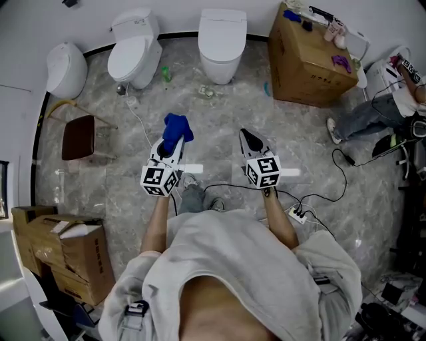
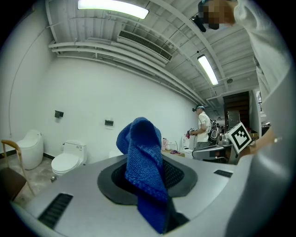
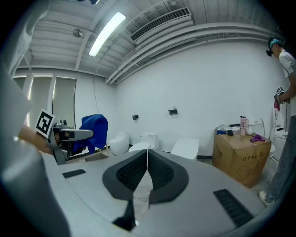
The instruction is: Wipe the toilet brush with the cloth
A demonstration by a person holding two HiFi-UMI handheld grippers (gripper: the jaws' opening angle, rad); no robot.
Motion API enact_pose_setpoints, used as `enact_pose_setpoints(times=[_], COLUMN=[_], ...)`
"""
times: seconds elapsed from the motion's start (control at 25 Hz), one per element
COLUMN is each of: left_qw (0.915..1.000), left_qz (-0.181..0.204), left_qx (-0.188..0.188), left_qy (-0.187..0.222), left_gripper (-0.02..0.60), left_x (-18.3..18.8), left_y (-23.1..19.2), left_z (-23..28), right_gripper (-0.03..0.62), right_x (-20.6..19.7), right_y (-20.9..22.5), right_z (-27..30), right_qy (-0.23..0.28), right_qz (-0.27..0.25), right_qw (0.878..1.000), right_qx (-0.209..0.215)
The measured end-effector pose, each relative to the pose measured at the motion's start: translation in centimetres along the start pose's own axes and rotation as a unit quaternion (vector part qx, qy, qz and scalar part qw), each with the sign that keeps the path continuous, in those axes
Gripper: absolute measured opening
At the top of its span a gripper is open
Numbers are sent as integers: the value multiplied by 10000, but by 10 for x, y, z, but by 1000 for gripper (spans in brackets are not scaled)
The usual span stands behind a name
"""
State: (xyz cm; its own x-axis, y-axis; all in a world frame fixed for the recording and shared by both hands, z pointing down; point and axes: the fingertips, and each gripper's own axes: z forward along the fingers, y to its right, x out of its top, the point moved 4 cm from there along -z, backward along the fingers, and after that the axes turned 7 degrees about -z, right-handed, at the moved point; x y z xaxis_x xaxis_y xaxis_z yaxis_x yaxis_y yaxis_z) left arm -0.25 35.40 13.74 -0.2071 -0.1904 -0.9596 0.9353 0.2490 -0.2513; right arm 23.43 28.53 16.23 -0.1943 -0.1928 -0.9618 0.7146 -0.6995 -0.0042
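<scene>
Grey marbled floor (image 1: 219, 126) underfoot, glossy white toilets (image 1: 135, 50) lined along the far wall. Left claw (image 1: 170, 142) is pinching the nubby blue knit cloth (image 2: 144, 171), which stands up in a rounded, folded hump. Over to its right and apart, the right claw (image 3: 147, 159) has its ribbed dark pads (image 3: 132, 172) pressed together.

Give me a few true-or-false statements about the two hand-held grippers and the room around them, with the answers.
1. The left hand-held gripper grips a blue cloth. True.
2. The right hand-held gripper has its jaws wide apart. False: they stand together.
3. White toilets stand along the far wall. True.
4. The cardboard box beside the toilets has a bare top. False: small things lie on it.
</scene>
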Motion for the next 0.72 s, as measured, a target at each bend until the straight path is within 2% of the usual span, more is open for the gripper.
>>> enact_pose_setpoints(times=[0.36, 0.72], left_qw=[9999, 9988], left_qz=[-121, -332], left_qx=[-12, -337], left_qy=[-48, -101], left_gripper=[120, 120], left_x=[2, 19], left_y=[-35, -102], left_z=[39, 122], right_gripper=[32, 32], right_x=[3, 32], right_y=[15, 43], right_z=[49, 132], right_qy=[-144, -290], right_qz=[-40, -162], right_qw=[9999, 9992], right_qx=[58, -216])
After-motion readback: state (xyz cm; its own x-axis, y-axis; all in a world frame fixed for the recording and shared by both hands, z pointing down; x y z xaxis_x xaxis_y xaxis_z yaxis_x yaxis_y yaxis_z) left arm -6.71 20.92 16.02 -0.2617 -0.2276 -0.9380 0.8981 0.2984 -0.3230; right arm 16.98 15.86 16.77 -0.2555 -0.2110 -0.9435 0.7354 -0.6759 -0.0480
